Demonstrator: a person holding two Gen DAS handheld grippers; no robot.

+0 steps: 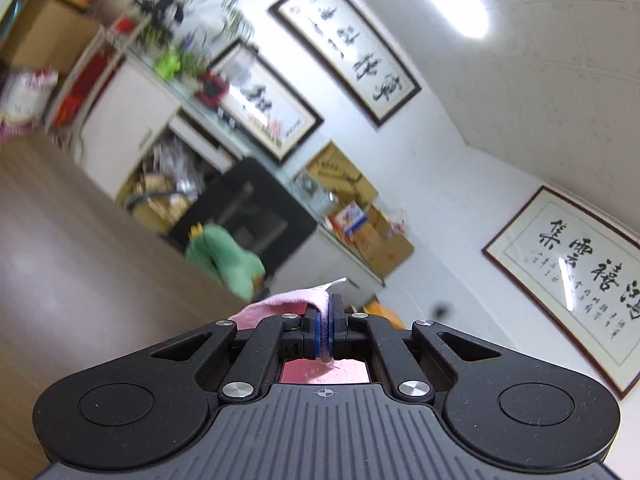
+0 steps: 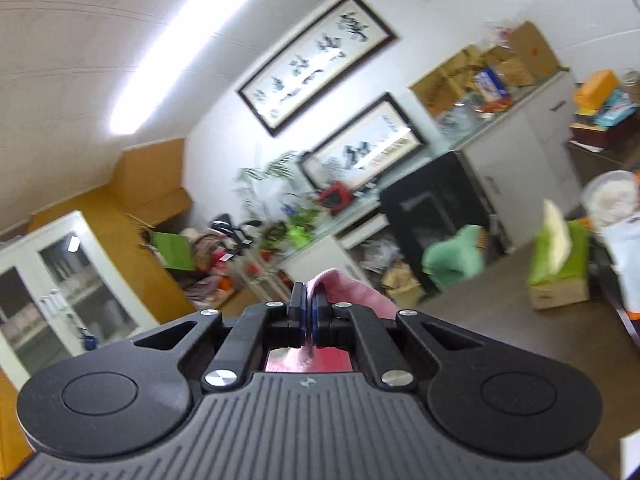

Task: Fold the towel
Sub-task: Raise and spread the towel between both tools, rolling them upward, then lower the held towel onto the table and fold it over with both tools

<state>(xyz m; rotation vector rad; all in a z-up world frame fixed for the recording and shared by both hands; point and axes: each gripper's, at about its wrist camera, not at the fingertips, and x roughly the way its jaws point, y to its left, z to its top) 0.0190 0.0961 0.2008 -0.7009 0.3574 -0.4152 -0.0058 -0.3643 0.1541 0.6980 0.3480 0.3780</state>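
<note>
High above the brown wooden table, the left gripper and right gripper each pinch the soft pink cloth towel, apparently mid-lift in step 1, so both must next carry it across together.

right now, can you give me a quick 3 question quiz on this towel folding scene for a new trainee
1. True or false: the left gripper is shut on the pink towel.
2. What does the right gripper hold? A) a green plush toy B) the pink towel C) nothing
3. Fill in: both cameras are tilted up toward a white wall hung with framed ____.

Key:
1. True: cloth is pinched between its closed jaws.
2. B: pink cloth sticks out from between its closed jaws; the green plush toy sits farther off.
3. Calligraphy.
</note>
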